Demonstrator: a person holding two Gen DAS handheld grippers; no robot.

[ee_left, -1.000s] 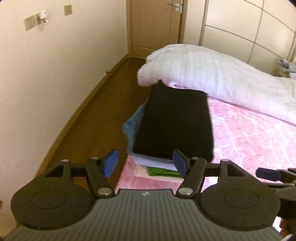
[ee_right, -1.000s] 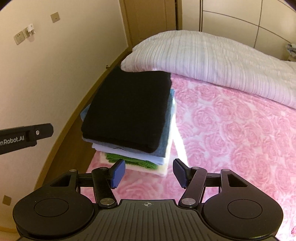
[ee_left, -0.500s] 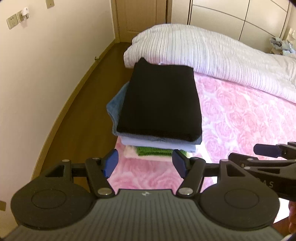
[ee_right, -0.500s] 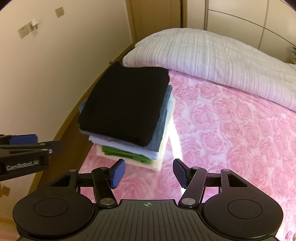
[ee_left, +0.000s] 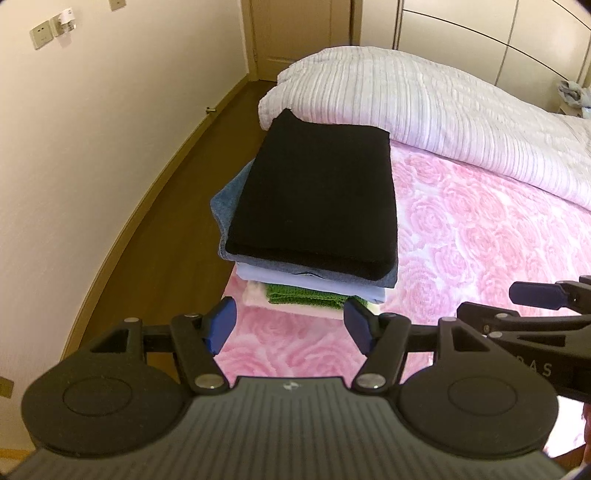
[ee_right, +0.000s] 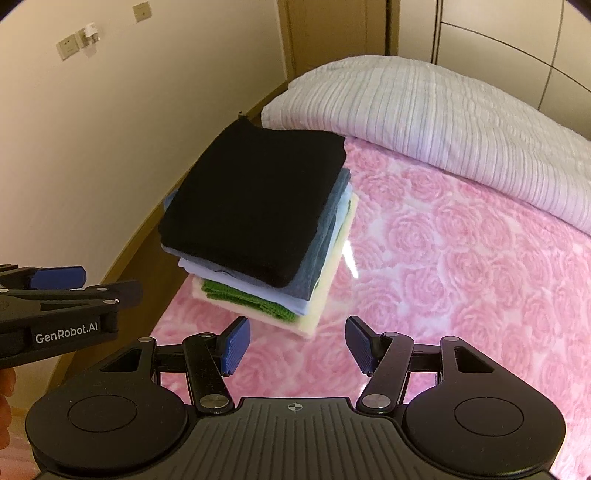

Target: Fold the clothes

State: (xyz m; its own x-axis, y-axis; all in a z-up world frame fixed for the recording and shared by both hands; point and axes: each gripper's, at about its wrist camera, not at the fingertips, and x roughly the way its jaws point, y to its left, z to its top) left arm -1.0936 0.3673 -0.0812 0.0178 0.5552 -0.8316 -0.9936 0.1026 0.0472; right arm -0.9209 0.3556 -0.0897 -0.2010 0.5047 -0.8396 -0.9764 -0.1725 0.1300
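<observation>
A stack of folded clothes [ee_left: 314, 206] [ee_right: 255, 206] sits at the near-left corner of the pink rose bedspread [ee_left: 480, 229] [ee_right: 461, 266]. A black garment tops it; grey-blue, pale blue, green and cream layers show beneath. My left gripper [ee_left: 290, 325] is open, empty, just short of the stack's near edge. My right gripper [ee_right: 297, 345] is also open and empty, a little before the stack. The left wrist view catches the right gripper [ee_left: 539, 295] at its right edge, and the right wrist view has the left gripper [ee_right: 59, 277] at its left.
A white striped duvet [ee_left: 424, 107] [ee_right: 443, 114] lies bunched behind the stack. The bed's left edge drops to a wooden floor [ee_left: 177, 229] beside a cream wall [ee_left: 92, 147]. A door [ee_left: 299, 29] and wardrobe panels [ee_left: 480, 37] stand at the back.
Both grippers have pulled back and risen from the stack, so more of the bedspread shows before it. The jaws stay open. The stack has not moved.
</observation>
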